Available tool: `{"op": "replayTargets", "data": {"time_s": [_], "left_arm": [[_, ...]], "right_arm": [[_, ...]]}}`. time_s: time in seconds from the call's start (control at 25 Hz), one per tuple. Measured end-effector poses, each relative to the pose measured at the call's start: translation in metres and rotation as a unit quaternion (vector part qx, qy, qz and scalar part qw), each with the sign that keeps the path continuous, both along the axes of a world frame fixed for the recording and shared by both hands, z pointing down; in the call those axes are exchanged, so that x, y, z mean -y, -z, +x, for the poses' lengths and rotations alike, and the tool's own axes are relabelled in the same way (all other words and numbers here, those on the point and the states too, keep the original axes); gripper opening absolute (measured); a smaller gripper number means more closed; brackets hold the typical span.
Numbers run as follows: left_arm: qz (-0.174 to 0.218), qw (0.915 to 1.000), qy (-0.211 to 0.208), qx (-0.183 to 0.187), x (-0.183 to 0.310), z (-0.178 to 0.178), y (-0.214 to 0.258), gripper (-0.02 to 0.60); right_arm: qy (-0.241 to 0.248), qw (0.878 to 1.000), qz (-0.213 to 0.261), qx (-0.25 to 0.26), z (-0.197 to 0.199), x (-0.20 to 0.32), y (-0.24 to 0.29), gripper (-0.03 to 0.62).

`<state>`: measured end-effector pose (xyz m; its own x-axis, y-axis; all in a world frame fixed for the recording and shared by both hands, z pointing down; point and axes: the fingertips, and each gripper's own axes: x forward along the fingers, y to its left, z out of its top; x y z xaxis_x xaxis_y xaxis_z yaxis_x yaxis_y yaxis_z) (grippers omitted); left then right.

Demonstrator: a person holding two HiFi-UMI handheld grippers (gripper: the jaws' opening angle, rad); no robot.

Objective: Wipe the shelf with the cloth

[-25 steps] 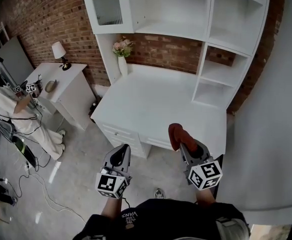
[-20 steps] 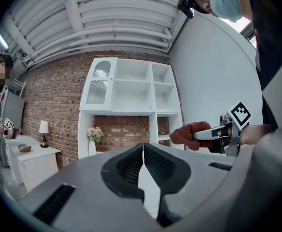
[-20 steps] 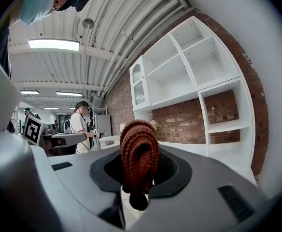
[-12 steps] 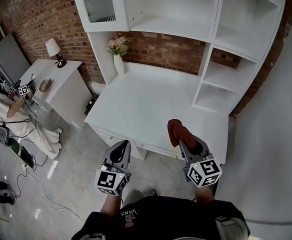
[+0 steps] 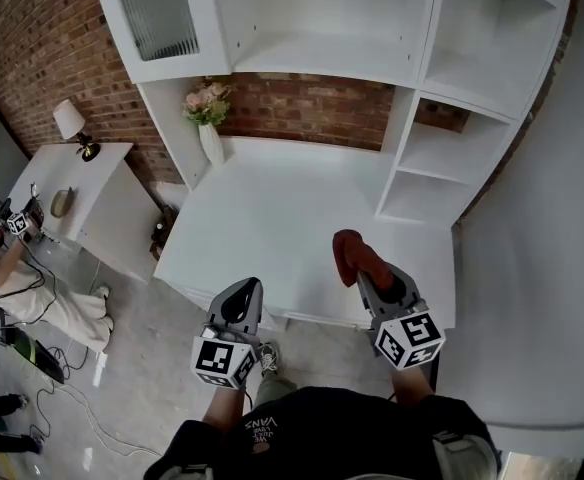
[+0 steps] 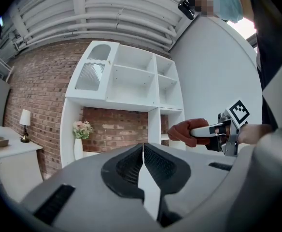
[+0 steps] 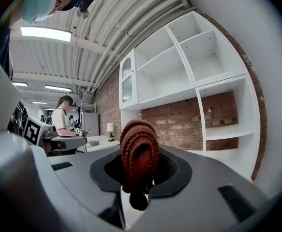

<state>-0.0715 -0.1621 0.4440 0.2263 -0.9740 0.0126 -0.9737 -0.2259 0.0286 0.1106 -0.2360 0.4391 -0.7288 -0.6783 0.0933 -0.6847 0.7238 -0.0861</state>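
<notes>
A rust-red knitted cloth [image 5: 354, 255] is bunched between the jaws of my right gripper [image 5: 370, 278], which is shut on it above the front right part of the white desk top [image 5: 272, 223]. The same cloth [image 7: 139, 153] fills the middle of the right gripper view and shows at the right of the left gripper view as a red cloth [image 6: 185, 130]. My left gripper [image 5: 239, 304] hangs shut and empty just off the desk's front edge. The white shelf unit [image 5: 422, 98] with open compartments rises behind the desk.
A white vase of pink flowers [image 5: 208, 118] stands at the desk's back left corner. A glass-front cabinet door [image 5: 157, 13] is at the upper left. A side table with a lamp [image 5: 75, 126] stands to the left, and a person in white [image 5: 12, 268] stands beside it. A white wall [image 5: 542, 228] borders the right.
The view has shifted closer to the desk. Both grippers have moved forward, and the right one with the cloth now hangs over the desk top.
</notes>
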Motion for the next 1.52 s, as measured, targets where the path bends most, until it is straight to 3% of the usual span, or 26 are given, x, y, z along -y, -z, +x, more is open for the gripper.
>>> {"op": "replayTargets", "data": {"time_s": [0.28, 0.6, 0.92, 1.2, 1.52], "left_arm": [[0.004, 0.9984, -0.057, 0.003, 0.058, -0.048, 0.008, 0.015], [0.014, 0.9945, -0.104, -0.008, 0.101, -0.092, 0.016, 0.015], [0.028, 0.9902, -0.136, -0.013, 0.132, -0.127, 0.02, 0.015], [0.035, 0.9865, -0.16, -0.004, 0.155, -0.157, 0.023, 0.015], [0.031, 0.9854, -0.165, -0.024, 0.169, -0.179, 0.013, 0.015]], "right_arm": [[-0.053, 0.998, 0.015, -0.004, -0.042, 0.039, 0.018, 0.091], [-0.1, 0.991, 0.086, -0.028, -0.087, 0.097, 0.073, 0.092], [-0.12, 0.974, 0.186, -0.047, -0.133, 0.147, 0.15, 0.092], [-0.135, 0.958, 0.237, -0.086, -0.175, 0.198, 0.207, 0.092], [-0.127, 0.951, 0.23, -0.166, -0.214, 0.265, 0.252, 0.092]]}}
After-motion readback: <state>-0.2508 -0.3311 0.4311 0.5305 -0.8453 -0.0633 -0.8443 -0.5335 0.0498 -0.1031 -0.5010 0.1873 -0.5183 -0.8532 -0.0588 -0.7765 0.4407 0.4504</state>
